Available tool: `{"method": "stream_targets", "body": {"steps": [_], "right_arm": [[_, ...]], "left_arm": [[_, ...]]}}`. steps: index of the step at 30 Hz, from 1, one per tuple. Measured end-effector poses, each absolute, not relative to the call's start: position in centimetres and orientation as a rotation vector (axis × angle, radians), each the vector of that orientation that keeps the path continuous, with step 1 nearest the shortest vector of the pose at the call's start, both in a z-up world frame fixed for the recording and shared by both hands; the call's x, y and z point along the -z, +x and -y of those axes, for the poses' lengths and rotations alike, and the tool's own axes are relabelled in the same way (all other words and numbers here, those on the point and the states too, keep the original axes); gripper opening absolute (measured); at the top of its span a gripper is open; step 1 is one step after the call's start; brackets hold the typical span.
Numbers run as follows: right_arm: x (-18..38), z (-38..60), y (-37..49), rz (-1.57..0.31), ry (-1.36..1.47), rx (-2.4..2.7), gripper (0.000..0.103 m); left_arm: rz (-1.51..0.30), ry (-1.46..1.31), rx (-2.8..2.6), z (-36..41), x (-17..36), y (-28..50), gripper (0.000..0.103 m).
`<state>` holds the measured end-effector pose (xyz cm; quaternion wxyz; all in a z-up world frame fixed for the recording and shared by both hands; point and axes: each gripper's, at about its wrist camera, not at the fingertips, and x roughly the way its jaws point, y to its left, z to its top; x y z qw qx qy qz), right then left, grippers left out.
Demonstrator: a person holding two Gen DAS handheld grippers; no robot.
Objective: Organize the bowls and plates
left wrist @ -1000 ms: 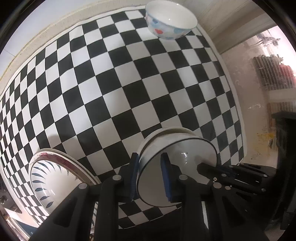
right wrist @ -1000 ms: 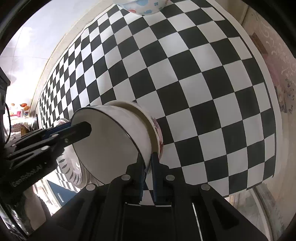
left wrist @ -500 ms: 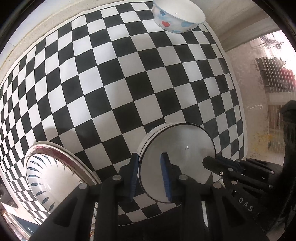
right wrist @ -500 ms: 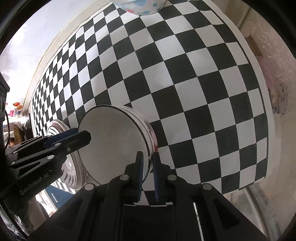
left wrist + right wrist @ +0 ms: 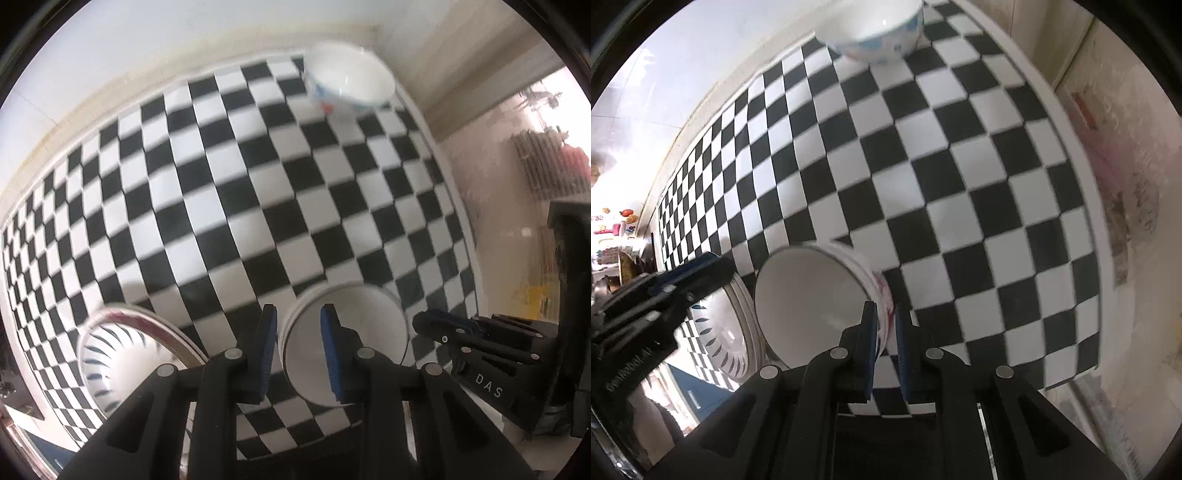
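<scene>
A white bowl [image 5: 354,332] with a thin dark rim and a pink pattern on its outside [image 5: 812,299] hangs above the checkered table, held by both grippers. My left gripper [image 5: 298,332] is shut on its left rim. On the opposite rim my right gripper [image 5: 884,323] is shut too; it shows as a black tip [image 5: 443,332] in the left wrist view. A plate with a blue leaf pattern [image 5: 122,354] [image 5: 720,328] lies on the table just left of the bowl. At the far edge stands a white bowl with blue and red hearts [image 5: 351,81] [image 5: 875,33].
The black-and-white checkered cloth [image 5: 258,184] covers the table up to a pale wall at the back. Its right edge [image 5: 1082,206] drops off to the floor. A dark piece of furniture [image 5: 569,258] stands at the right.
Both grippers have risen together with the bowl between them, so the table looks farther off. The heart bowl and back wall show more fully.
</scene>
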<state>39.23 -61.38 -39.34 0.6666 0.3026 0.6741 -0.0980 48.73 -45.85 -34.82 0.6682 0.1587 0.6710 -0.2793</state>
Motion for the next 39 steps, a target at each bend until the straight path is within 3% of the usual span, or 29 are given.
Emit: {"method": "stream_targets", "body": {"steps": [5,6,8,9,10,32,39], "right_arm": [[37.3,63.1,40.4,-1.481,0.625,0.236,0.013],[37.0,63.3,40.7,-1.476,0.611,0.234,0.022],[36.2,64.0,41.2,-1.45,0.584,0.233,0.05],[35.7,64.5,41.5,-1.427,0.58,0.231,0.075],[35.4,64.8,41.8,-1.412,0.577,0.227,0.09],[36.9,74.9,51.1,-1.268,0.668,0.336,0.091],[38.9,76.5,55.0,-1.282,0.675,0.347,0.079]], "left_arm": [[-1.434,0.323,0.611,46.8,32.6,50.3,0.023],[-1.417,0.32,0.602,47.0,32.3,50.7,0.023],[-1.398,0.308,0.594,47.4,31.9,51.4,0.023],[-1.385,0.298,0.584,47.5,31.7,51.8,0.023],[-1.376,0.291,0.577,47.7,31.6,52.2,0.026],[-1.411,0.228,0.526,55.6,34.6,62.9,0.026],[-1.496,0.216,0.562,58.6,37.7,65.8,0.026]]}}
